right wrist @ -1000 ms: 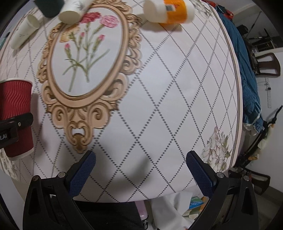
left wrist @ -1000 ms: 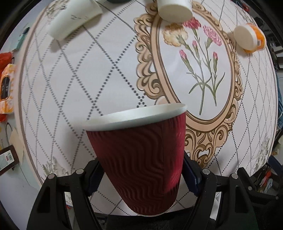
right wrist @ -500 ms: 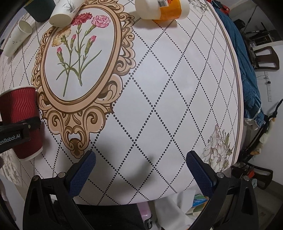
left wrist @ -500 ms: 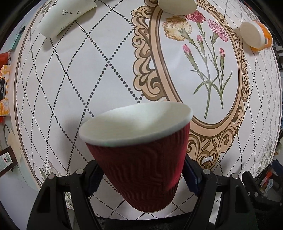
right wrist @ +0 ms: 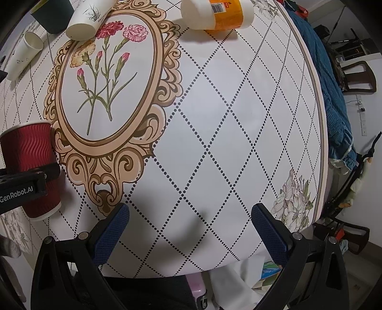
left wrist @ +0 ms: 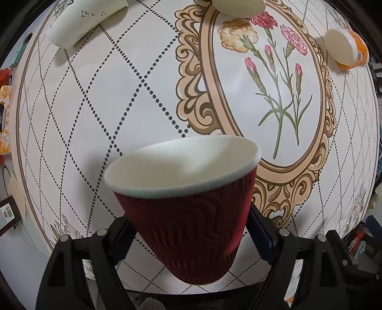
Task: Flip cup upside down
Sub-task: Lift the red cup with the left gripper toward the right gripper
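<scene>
A dark red ribbed paper cup (left wrist: 188, 219) with a white rim and white inside fills the low middle of the left wrist view. My left gripper (left wrist: 188, 236) is shut on its lower body and holds it above the table, its mouth tipped away from me. The cup also shows at the left edge of the right wrist view (right wrist: 28, 152), with the left gripper's finger across it. My right gripper (right wrist: 188, 236) is open and empty over the table's near edge.
On the far side of the patterned tablecloth (right wrist: 214, 119) lie a white cup with bird marks (left wrist: 81, 21), a second white cup (right wrist: 88, 19) and an orange-labelled tub (right wrist: 217, 13) on its side. A dark green cup (right wrist: 52, 19) stands at the back. A blue cloth (right wrist: 334, 95) hangs at the right.
The red cup has tilted forward in my left gripper, so that its white inside now shows. My right gripper has drifted slightly and stays open.
</scene>
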`<action>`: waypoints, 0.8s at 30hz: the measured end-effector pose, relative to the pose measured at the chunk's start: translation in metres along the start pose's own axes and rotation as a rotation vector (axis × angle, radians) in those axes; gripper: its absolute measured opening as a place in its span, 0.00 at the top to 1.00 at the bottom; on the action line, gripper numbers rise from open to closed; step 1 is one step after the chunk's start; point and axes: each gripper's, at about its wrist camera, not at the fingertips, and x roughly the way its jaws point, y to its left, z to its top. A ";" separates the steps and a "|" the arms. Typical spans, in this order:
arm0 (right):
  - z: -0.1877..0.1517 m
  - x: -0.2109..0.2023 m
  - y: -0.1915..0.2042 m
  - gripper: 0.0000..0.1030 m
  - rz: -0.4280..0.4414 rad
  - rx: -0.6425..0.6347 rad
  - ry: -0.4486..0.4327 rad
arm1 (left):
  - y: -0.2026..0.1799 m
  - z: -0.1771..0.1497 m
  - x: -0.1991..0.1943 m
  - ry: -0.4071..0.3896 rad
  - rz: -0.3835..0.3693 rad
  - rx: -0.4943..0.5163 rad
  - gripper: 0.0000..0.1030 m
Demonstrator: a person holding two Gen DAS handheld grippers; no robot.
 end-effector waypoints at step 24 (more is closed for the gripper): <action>-0.012 -0.022 0.006 0.00 0.022 0.022 -0.031 | 0.024 -0.017 -0.085 -0.110 -0.111 -0.011 0.19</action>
